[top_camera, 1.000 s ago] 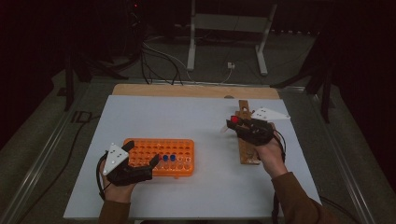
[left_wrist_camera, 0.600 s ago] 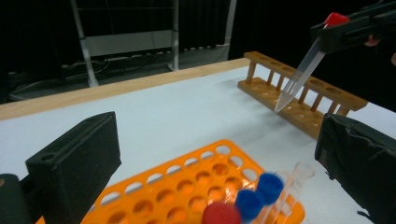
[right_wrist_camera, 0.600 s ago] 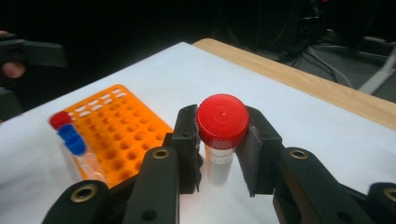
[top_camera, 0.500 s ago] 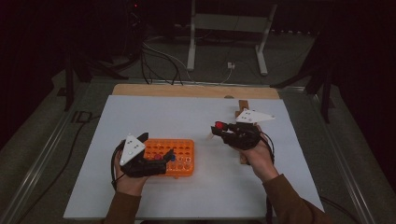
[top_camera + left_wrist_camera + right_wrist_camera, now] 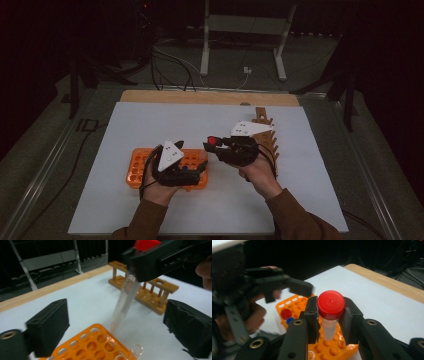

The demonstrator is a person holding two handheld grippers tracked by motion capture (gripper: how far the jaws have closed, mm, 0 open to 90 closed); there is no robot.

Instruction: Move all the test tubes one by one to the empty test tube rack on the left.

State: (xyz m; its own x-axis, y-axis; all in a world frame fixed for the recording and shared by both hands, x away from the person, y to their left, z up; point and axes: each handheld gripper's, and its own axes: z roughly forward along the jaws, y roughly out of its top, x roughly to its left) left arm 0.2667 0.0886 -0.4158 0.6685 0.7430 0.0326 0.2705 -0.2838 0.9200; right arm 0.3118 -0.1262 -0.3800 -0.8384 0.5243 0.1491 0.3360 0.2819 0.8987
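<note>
My right gripper [image 5: 213, 144] is shut on a clear tube with a red cap [image 5: 331, 304], just under the cap. The tube [image 5: 124, 302] hangs tilted, its tip just above a corner hole of the orange rack [image 5: 92, 345]. My left gripper [image 5: 199, 169] lies over the rack's [image 5: 137, 167] right part, pointing right. Its jaws stand wide apart in the left gripper view and have just been closing a little. The rack's corner lies between and below them, and neither pad presses on anything. A hand holds each gripper.
A wooden rack [image 5: 268, 137] with pegs stands right of the right hand on the white mat [image 5: 150, 122]. Red [image 5: 286, 313] and blue [image 5: 290, 320] caps and an empty clear tube [image 5: 136, 350] sit in the orange rack. Cables and a metal stand lie beyond the table's far edge.
The right gripper has carried the red-capped tube left, away from the wooden rack to the orange rack's right end. The left gripper has moved right along the orange rack.
</note>
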